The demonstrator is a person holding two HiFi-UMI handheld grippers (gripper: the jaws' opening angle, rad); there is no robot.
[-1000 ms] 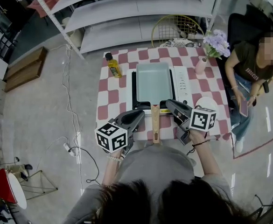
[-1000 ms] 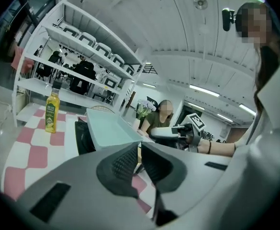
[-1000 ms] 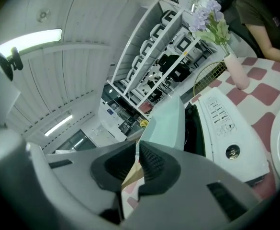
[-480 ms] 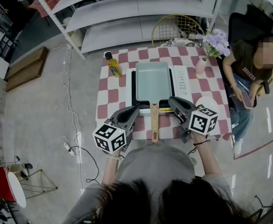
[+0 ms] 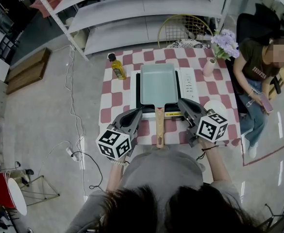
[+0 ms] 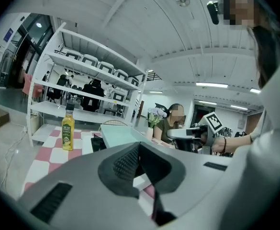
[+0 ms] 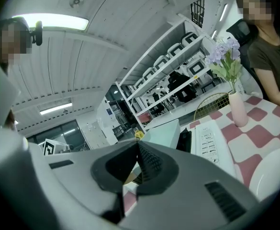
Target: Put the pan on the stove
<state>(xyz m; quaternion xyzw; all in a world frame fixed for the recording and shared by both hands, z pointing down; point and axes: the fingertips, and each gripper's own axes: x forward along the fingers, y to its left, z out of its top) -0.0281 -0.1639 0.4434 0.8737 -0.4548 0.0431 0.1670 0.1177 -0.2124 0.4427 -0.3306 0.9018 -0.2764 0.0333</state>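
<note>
Left tongs and right tongs finishing closing over last second, now sitting shut and empty, easing outward from handle lying between them. Pan resting unmoved on stove just ahead of tips, so task looking done.

Looks like a big open lab or studio hall with a mock kitchen corner staged in it, not a home. Shows in the bare polished grey floor, the tall white metal shelving at the far side, the strip lights on a high white ceiling, a cable trailing to a power strip at the left and a red tape line at the right. Holds one small table in a pink check cloth, with a tabletop stove, an oil bottle and a vase of flowers.
</note>
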